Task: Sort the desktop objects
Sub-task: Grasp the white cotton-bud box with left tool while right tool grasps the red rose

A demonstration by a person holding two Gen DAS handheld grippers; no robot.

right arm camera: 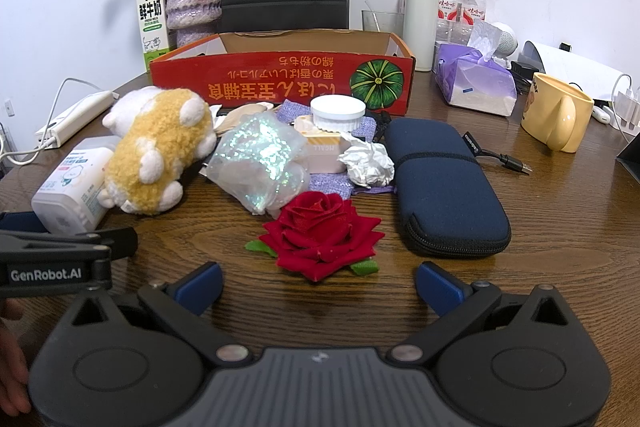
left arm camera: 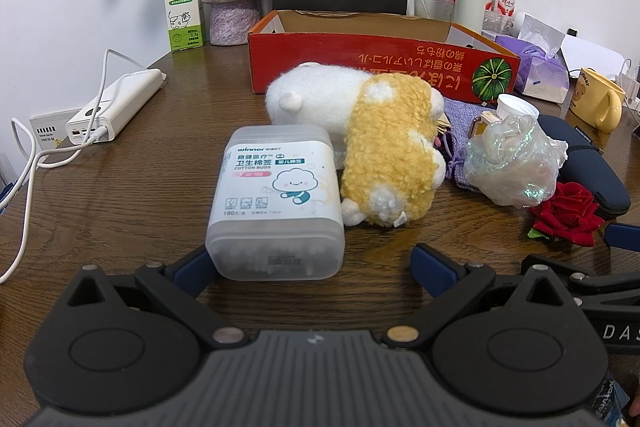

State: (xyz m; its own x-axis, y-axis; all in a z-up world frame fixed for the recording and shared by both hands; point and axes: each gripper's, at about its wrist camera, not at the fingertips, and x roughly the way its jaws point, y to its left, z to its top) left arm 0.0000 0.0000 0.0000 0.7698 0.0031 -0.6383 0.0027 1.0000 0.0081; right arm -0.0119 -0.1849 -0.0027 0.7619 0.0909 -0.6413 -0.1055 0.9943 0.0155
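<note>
**Cotton-bud box at the left gripper's mouth, long axis pointing away**

Blue-padded fingers of the left gripper (left arm camera: 312, 267) are spread wide and hold nothing; the cotton-bud box (left arm camera: 276, 203) lies directly ahead, its near end already between the pads, closer to the left one. Its long axis runs away from the gripper toward the red cardboard box (left arm camera: 360, 63) at the far edge of the tabletop, so a straight advance is judged enough to bring the narrow sides between the fingers. The plush toy (left arm camera: 368, 143) is seen touching or just beside the box's right side, which may crowd the right finger.

The right gripper (right arm camera: 318, 285) is likewise released and empty, with the red fabric rose (right arm camera: 320, 237) just ahead of it and the navy zip case (right arm camera: 444, 183) to the right. For the cotton buds the left gripper is clearly nearer.

The wooden tabletop (left arm camera: 120, 195) is crowded: an iridescent bag, crumpled paper and a white-lidded jar toward the middle, a power bank near the left edge, a yellow mug at the right. A white wall stands behind.
</note>
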